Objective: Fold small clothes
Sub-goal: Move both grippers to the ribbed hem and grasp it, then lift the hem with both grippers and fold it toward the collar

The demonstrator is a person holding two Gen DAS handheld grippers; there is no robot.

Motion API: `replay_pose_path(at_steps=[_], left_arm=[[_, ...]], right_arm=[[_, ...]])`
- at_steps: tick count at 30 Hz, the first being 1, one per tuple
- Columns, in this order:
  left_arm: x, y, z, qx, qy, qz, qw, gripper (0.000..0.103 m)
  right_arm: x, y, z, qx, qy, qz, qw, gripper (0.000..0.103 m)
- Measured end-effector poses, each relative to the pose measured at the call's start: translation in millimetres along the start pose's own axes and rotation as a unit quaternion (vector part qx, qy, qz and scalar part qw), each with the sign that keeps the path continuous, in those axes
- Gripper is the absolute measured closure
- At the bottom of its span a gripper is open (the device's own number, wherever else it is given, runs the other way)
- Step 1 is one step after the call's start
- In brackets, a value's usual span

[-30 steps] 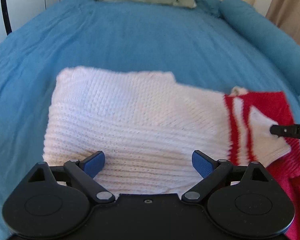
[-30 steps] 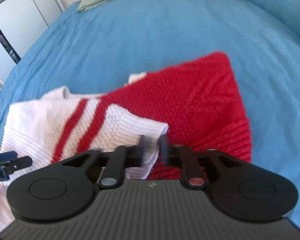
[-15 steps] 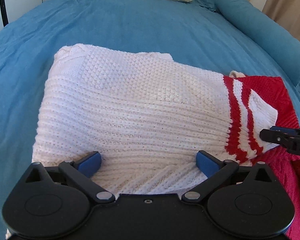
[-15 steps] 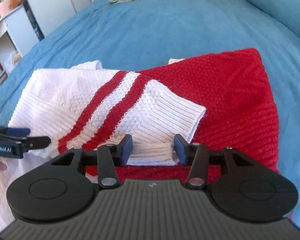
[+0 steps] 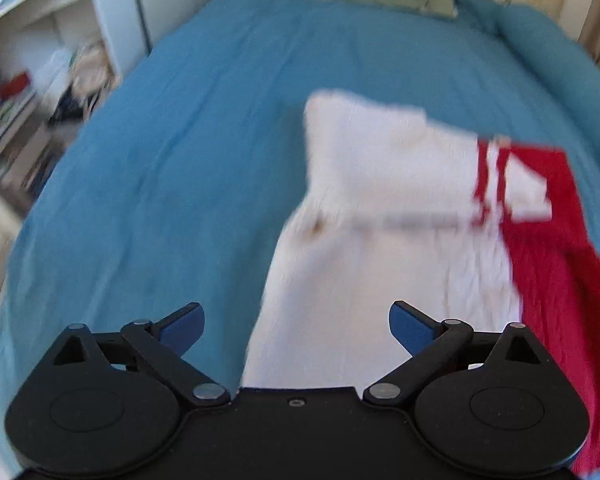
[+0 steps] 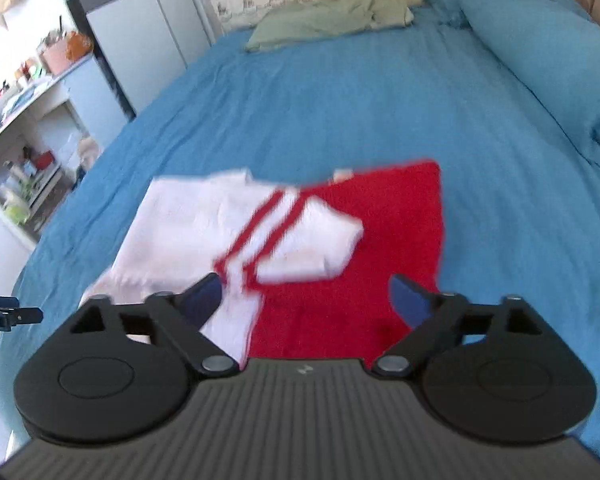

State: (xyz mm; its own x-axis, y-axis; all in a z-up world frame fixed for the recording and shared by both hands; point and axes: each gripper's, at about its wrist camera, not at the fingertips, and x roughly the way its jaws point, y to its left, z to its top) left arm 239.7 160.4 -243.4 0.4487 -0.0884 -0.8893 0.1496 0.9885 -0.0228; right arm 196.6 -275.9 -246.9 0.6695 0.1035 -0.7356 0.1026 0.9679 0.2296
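Now | sweater (image 6: 284,240) flat on bed (image 6: 340,100), white sleeve across red body, approx. half folded | left tool (image 5: 296,326) & right tool (image 6: 306,296) wide open, holding nothing | further folds left

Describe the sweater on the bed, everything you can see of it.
The sweater is a knit, half white, half red, lying flat on the blue bedspread. A white sleeve with two red stripes is folded across the red half. Both views are motion-blurred. Neither open claw grips it.
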Motion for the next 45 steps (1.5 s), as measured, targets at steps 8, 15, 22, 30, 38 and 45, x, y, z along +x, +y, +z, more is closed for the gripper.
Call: replay_pose_path(at_steps=[8, 15, 22, 30, 38, 45], left_arm=[[10, 24, -101, 0.013, 0.113, -0.027, 0.9932, 0.000], [24, 45, -160, -0.054, 0.134, -0.076, 0.9866, 0.004], [27, 39, -168, -0.071, 0.134, -0.115, 0.9817, 0.029], [37, 43, -168, -0.092, 0.138, -0.084, 0.9826, 0.056], [46, 39, -162, -0.089, 0.161, -0.085, 0.9793, 0.091], [42, 37, -163, -0.092, 0.155, -0.079, 0.9804, 0.092]], right_arm=[[-48, 0, -100, 0.029, 0.087, -0.053, 0.994, 0.000], [-62, 1, -181, 0.054, 0.116, -0.117, 0.985, 0.000], [-73, -2, -214, 0.083, 0.127, -0.141, 0.978, 0.000], [-66, -21, -231, 0.110, 0.141, -0.144, 0.973, 0.000], [-50, -45, -246, 0.168, 0.176, -0.127, 0.962, 0.009], [-33, -59, -254, 0.187, 0.181, -0.114, 0.959, 0.061]])
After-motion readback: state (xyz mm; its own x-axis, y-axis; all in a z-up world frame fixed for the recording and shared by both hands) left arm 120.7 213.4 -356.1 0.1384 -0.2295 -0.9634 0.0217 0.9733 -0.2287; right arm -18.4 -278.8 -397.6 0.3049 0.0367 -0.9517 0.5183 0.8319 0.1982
